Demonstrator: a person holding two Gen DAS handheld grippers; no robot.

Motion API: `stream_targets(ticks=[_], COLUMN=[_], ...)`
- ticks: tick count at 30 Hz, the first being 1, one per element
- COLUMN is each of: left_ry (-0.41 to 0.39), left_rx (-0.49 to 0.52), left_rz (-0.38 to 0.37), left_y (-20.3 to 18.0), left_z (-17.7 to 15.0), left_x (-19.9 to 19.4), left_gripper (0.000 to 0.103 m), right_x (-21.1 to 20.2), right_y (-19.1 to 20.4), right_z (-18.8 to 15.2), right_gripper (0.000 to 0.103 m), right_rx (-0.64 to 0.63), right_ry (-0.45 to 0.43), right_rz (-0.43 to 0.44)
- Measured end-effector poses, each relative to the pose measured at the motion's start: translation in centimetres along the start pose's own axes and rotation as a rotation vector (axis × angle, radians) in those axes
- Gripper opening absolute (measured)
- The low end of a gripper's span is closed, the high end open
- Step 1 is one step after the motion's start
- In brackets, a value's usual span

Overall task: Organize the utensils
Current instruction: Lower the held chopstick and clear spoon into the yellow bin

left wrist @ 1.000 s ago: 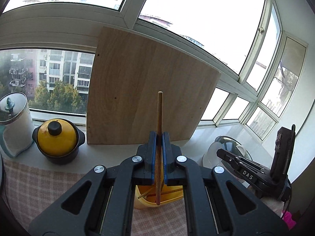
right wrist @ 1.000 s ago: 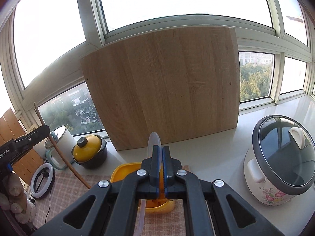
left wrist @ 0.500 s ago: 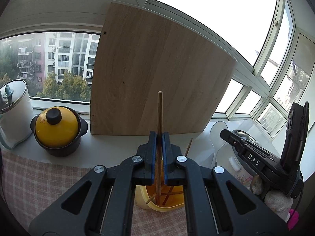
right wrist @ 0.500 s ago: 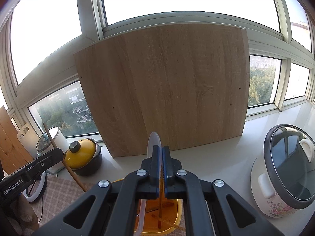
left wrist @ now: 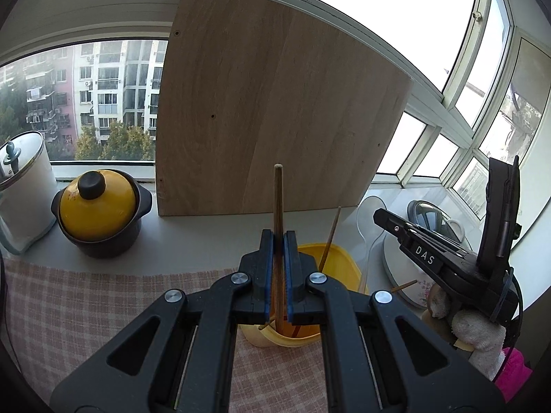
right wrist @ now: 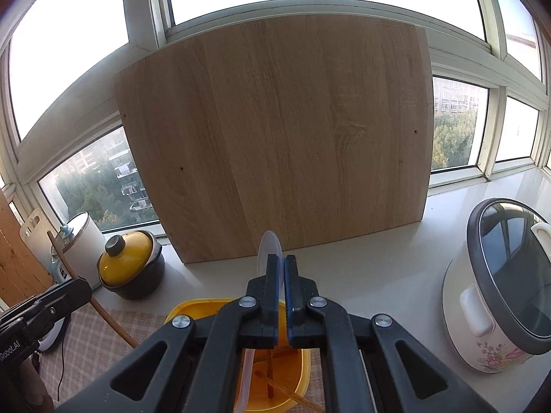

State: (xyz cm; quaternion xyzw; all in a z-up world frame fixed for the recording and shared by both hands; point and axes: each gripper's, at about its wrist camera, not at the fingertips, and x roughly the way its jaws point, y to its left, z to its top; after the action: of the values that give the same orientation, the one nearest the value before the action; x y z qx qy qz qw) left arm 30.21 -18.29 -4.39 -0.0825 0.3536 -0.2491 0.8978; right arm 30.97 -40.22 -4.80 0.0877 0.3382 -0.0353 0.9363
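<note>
Left gripper (left wrist: 279, 241): jaws clamped on a brown wooden chopstick (left wrist: 278, 203), which stands upright between the blue pads; its top sticks up above them and its lower end reaches down into the yellow container.
Right gripper (right wrist: 281, 268): jaws pressed together on a clear plastic spoon (right wrist: 270, 244); the rounded bowl rises just above the pads and the pale handle runs down into the container on the left side.
Yellow container (right wrist: 187, 308): directly under both grippers, standing on the checked cloth at its far edge; several thin wooden sticks lie crossed inside, and in the left wrist view one leans out over the far rim.
Checked cloth (left wrist: 96, 306): pink and white, covering the near part of the surface.
Yellow-lidded pot (left wrist: 98, 210): dark body, black knob, on the pale ledge to the left, beyond the cloth.
White canister (left wrist: 24, 186): just left of the pot, with a metal lid.
Rice cooker (right wrist: 499, 296): white with a floral print and a glass lid, on the ledge to the right.
Wooden board (right wrist: 275, 137): upright behind everything, leaning against the window frame.
</note>
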Motion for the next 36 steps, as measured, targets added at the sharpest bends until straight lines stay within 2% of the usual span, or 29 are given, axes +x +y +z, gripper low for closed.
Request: stream_targets(ticks=[4,8,14,19,26,36], left_ry=[0.015,0.019,0.021,0.033,0.057,0.113], left_rx=[0.005,0.008,-0.01,-0.017,-0.016,-0.02], left_rz=[-0.001,0.001,0.005,0.008,0.006,0.005], left_y=[-0.1,-0.1,0.3,0.5,0.7,0.7], left_z=[-0.5,-0.6,-0.7,-0.7,-1.2,-3.2], left_x=[0.3,0.4,0.7,1.0,1.7,2.6], left_gripper=[0.003,0.003,0.003,0.003,0.003,0.003], right_x=[-0.1,-0.6,0.2,1.7,0.9,0.0], right_y=[-0.5,-1.1,-0.3,0.5,-0.6,-0.7], right_z=[-0.6,0.3,1.2,-0.1,-1.7,-5.0], right_gripper=[0.0,0.0,0.0,0.0,0.0,0.0], right_rx=[0.011,0.066,0.039,-0.002,0.022,-0.027], right_ry=[0.006,-0.019,-0.086,-0.066,-0.009,0.085], right_rz=[-0.005,0.006,-0.067,-0.079,-0.018,0.028])
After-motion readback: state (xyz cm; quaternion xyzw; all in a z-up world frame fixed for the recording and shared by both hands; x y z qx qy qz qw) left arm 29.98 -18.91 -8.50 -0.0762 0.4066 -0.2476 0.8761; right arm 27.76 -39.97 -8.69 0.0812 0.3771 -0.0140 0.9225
